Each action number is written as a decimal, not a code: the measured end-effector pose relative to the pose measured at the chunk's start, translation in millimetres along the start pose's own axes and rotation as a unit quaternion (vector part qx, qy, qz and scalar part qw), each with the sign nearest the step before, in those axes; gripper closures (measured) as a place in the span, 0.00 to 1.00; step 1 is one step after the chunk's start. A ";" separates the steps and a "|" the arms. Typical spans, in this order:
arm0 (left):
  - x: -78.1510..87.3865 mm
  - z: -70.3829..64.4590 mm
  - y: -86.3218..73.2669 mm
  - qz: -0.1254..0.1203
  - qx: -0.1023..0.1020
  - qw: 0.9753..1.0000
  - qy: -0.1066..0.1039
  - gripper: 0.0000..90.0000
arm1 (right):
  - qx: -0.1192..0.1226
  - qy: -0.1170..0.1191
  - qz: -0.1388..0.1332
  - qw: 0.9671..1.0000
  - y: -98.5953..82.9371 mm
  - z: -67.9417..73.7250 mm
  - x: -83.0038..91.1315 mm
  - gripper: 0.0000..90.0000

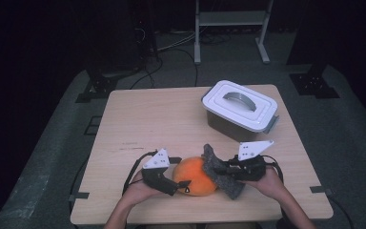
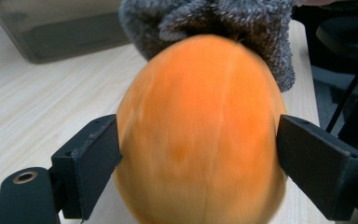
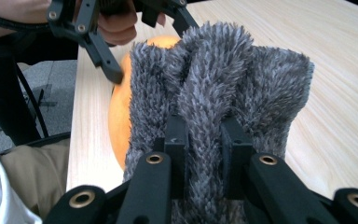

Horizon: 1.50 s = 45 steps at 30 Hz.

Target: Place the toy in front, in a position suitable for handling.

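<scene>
Near desk (image 1: 138, 119) front: left gripper (image 1: 180, 185) jaws clamped on orange ball (image 1: 195, 175). Right gripper (image 1: 224, 168) jaws pinching grey fuzzy cloth (image 1: 221, 172) against it. Wiping under way, far side untouched, probably.

A fuzzy grey cloth (image 3: 214, 93) meets a smooth matt orange ball (image 2: 200, 135) on the pale wood-grain table (image 1: 147, 124) beside a glossy plastic box (image 1: 240, 109).

A smooth, rounded orange fruit (image 1: 195, 176) is seen near the table's front edge, lying on its side. A fuzzy grey knitted cloth (image 1: 221, 172) is pressed against its right flank, bunched into folds.
</scene>
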<state>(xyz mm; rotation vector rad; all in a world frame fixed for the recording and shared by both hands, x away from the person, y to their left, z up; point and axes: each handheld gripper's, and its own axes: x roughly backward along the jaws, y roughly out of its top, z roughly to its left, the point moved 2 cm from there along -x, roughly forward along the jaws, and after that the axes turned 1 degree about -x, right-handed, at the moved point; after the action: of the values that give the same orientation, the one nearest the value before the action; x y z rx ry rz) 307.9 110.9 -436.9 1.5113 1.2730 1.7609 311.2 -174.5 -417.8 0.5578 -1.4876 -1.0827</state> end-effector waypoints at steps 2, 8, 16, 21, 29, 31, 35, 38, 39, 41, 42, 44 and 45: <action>-0.1 -0.3 -0.5 -0.004 -0.002 1.000 -0.005 0.25 | -0.003 -0.003 0.008 1.000 -4.4 -1.1 4.2 0.84; -2.4 -7.2 6.3 -0.005 -0.026 1.000 -0.001 0.37 | 0.019 -0.010 0.005 1.000 10.7 4.6 16.0 0.84; -4.2 -12.2 8.1 0.000 -0.044 0.999 -0.002 0.38 | 0.076 0.000 0.023 0.997 44.2 14.8 -2.2 0.84; -4.2 -11.4 7.3 -0.003 -0.041 0.999 -0.001 0.38 | 0.059 0.006 0.029 0.998 32.6 10.4 -4.3 0.84; -9.2 -18.9 16.8 -0.014 -0.053 0.999 0.000 0.38 | 0.085 -0.003 0.032 0.996 46.0 17.4 3.1 0.84; -10.7 -20.9 18.7 -0.015 -0.057 0.998 0.000 0.38 | 0.094 0.002 0.027 0.995 56.4 21.6 -1.4 0.84; -13.8 -25.8 21.6 -0.009 -0.072 0.997 -0.003 0.38 | 0.109 0.008 0.039 0.993 64.2 26.5 -13.2 0.84; -12.3 -22.1 16.0 -0.010 -0.062 0.998 -0.007 0.38 | 0.103 0.014 0.044 0.994 61.3 24.1 -18.6 0.84; -12.1 -21.9 15.5 -0.011 -0.061 0.998 -0.008 0.38 | 0.100 0.014 0.041 0.994 59.1 21.1 -17.2 0.84; -11.6 -21.3 14.8 -0.008 -0.062 0.998 -0.010 0.38 | 0.089 0.012 0.038 0.995 54.3 16.4 -13.0 0.84; -11.3 -20.9 14.2 -0.008 -0.061 0.998 -0.010 0.38 | 0.084 0.011 0.035 0.996 52.2 14.8 -11.4 0.84; -10.2 -19.4 11.8 -0.006 -0.057 0.998 -0.012 0.38 | 0.072 0.007 0.035 0.997 46.4 10.3 -5.8 0.84; -9.6 -18.7 10.8 -0.006 -0.056 0.998 -0.013 0.38 | 0.065 0.004 0.035 0.997 42.0 7.0 -2.6 0.84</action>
<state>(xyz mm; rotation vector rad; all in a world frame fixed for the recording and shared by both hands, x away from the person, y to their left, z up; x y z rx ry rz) 295.0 91.9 -431.2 1.4560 1.1488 1.7695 314.7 -150.9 -382.5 0.5959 -1.5669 -0.9342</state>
